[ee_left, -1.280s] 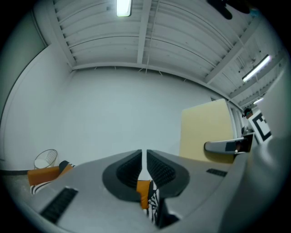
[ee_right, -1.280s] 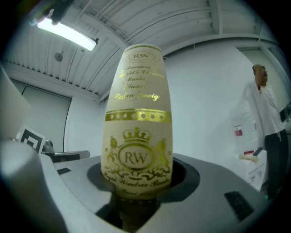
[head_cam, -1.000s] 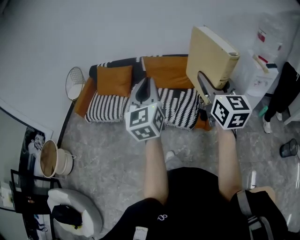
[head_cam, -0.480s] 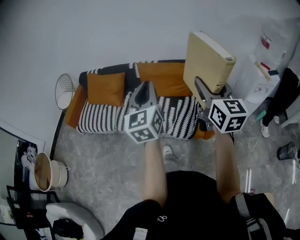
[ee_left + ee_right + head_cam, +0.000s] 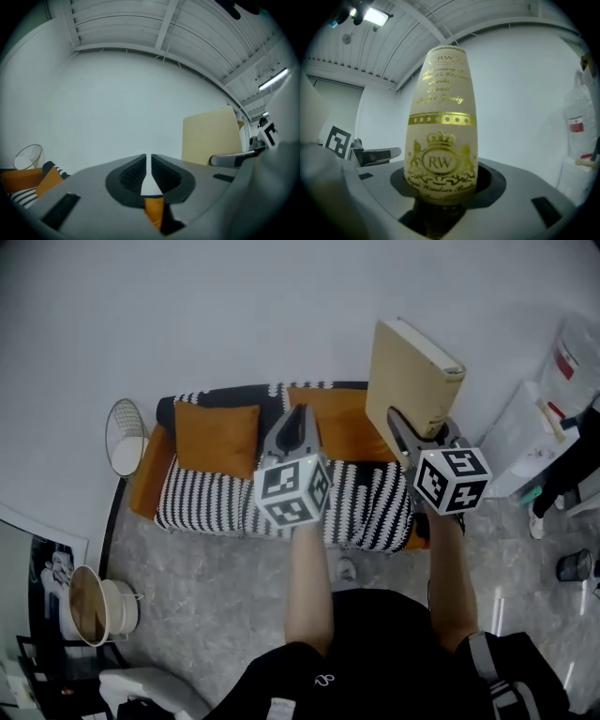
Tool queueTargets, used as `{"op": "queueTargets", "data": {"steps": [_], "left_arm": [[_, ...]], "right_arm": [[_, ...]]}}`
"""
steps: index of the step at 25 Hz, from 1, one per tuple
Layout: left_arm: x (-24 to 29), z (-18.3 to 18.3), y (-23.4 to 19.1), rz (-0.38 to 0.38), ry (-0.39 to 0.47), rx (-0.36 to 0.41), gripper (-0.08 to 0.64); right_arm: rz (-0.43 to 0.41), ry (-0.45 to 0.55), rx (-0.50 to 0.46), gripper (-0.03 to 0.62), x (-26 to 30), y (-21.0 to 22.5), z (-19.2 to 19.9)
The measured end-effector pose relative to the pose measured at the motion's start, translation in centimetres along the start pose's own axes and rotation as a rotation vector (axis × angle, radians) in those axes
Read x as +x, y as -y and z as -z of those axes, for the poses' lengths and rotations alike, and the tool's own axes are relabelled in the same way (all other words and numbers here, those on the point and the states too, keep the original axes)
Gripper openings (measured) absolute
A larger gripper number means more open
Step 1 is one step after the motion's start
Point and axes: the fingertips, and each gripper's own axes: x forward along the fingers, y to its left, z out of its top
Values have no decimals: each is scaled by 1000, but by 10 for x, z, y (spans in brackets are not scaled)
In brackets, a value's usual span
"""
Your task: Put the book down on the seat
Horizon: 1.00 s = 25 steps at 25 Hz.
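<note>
Head view: the right gripper (image 5: 405,427) pinches a thick cream book (image 5: 412,367) by its lower end. The book stands upright, off the seat, over the right end of the striped sofa seat (image 5: 211,507). Being top-heavy, it could tip or slip while being lowered. An orange cushion (image 5: 217,437) takes up the seat's left part, and a wire basket (image 5: 125,435) stands further left.

Left gripper view: the left gripper (image 5: 151,161) is pressed together and empty.

Right gripper view: the gilt spine fills the jaws.

free: striped seat (image 5: 366,502) right half | blocked: orange pillow (image 5: 216,439) left end
</note>
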Motion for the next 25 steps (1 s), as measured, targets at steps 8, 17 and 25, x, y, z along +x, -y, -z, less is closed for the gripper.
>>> {"op": "queueTargets", "data": {"steps": [8,17,25], "left_arm": [[65,9,-55,23,-2,-68,38],[109,28,-75,49,-15,-121,38],[133,64,-78,60,-95,-151,38]], "right_arm": [[16,-75,-41,227,84,-5,9],[37,-146,-97,227,129,5,21],[70,-210,-68,227,144,26,47]]}}
